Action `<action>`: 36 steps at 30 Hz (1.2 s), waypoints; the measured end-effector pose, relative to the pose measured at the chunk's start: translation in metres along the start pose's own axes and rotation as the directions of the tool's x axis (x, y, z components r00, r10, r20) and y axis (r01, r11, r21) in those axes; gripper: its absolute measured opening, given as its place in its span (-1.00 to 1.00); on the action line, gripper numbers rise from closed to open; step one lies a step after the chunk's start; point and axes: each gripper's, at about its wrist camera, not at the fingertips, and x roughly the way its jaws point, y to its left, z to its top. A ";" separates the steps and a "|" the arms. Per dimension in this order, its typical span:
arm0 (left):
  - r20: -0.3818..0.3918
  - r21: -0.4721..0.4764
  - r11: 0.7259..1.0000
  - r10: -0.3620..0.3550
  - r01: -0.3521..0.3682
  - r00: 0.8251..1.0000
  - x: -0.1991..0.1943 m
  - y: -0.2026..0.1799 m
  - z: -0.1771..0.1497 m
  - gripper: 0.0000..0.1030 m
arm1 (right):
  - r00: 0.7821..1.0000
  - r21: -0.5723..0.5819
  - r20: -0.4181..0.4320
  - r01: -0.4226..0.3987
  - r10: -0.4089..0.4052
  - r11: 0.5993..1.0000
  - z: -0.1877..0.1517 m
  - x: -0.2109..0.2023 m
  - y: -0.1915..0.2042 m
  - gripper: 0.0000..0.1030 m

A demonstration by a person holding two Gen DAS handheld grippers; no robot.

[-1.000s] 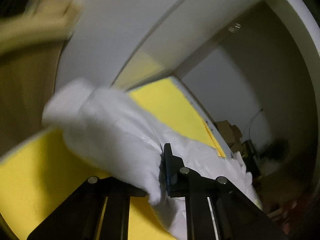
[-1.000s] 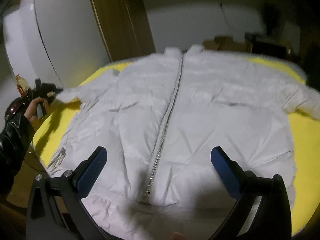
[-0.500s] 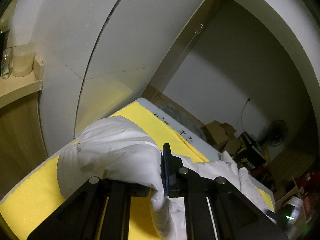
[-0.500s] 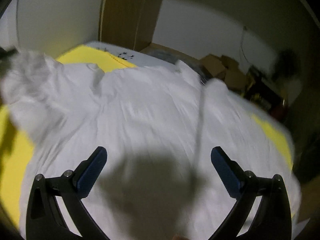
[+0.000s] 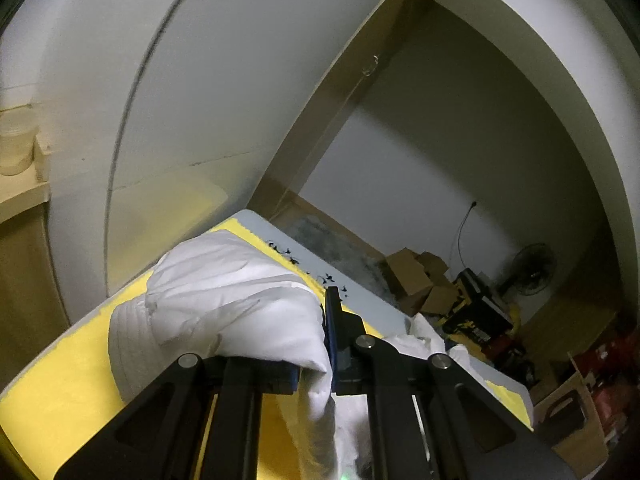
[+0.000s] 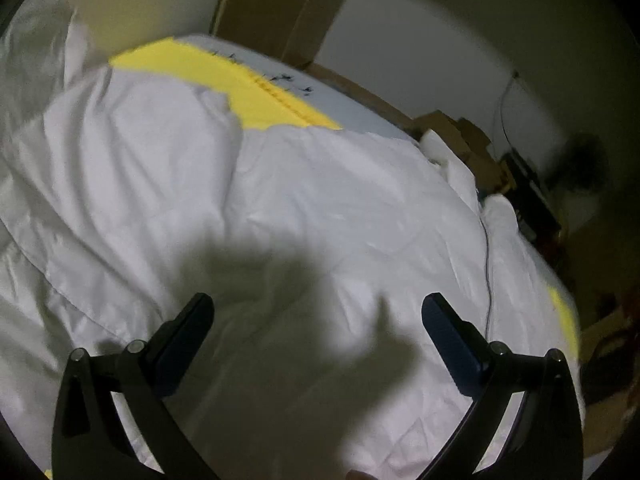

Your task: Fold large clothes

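White jacket [image 6: 320, 208] is spread over the yellow-covered bench [image 6: 224, 72], filling most of the right view. A bunched sleeve [image 5: 224, 304] is clamped in the left gripper [image 5: 316, 356] at 6 o'clock. The right gripper [image 6: 318, 336] is held spread wide above the fabric, grasping nothing.

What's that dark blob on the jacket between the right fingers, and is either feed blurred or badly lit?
Right wrist view: the blob is a cast shadow on the white jacket, not a stain; the frame's left edge is smeared, background dim. Left wrist view: sharp, the left gripper shut on the sleeve; strong fisheye bending of the walls, corners vignetted.
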 end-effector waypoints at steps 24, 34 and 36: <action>-0.352 0.304 0.933 -0.075 0.190 0.933 0.142 -0.297 -0.226 -0.82 | 0.976 0.638 0.170 -0.216 0.138 0.739 -0.328 -0.112 -0.323 1.00; -0.535 0.394 0.882 -0.009 0.259 0.845 0.179 -0.306 -0.316 0.04 | 0.964 0.665 0.243 -0.247 0.108 0.705 -0.412 -0.154 -0.340 1.00; -0.570 0.360 0.862 -0.100 0.358 0.815 0.173 -0.311 -0.318 0.98 | 0.960 0.641 0.265 -0.248 0.094 0.726 -0.406 -0.161 -0.341 1.00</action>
